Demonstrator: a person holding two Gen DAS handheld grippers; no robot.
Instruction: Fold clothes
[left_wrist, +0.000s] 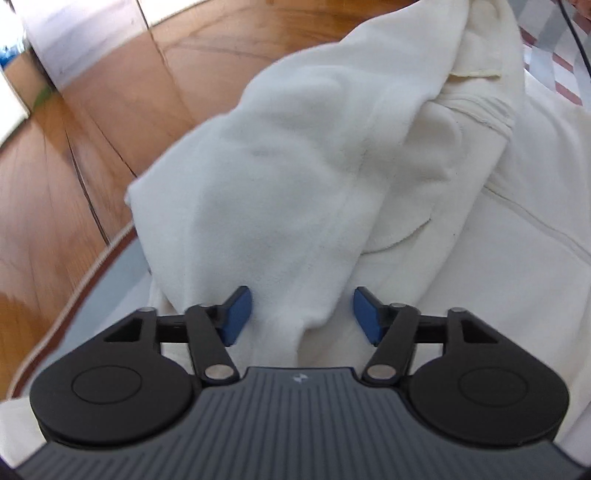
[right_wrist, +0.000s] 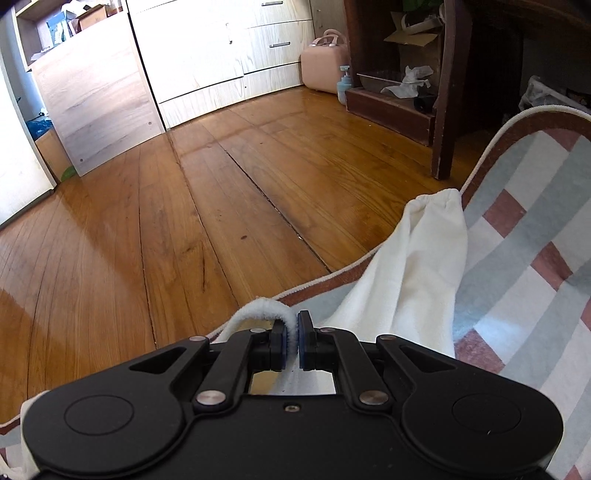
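Observation:
A white fleece garment lies bunched on a striped blanket, filling most of the left wrist view. My left gripper hovers low over it; a raised fold of the cloth sits between the blue pads, with a gap on each side, so the jaws stand open. In the right wrist view, my right gripper is shut on a thin fuzzy edge of the white garment, which loops out to the left of the pads. A sleeve with a gathered cuff stretches away to the right over the blanket's edge.
The grey, white and rust striped blanket has a piped hem and ends at a wooden plank floor. Beyond stand pale drawers, a pink case, a pump bottle and a dark wooden furniture leg.

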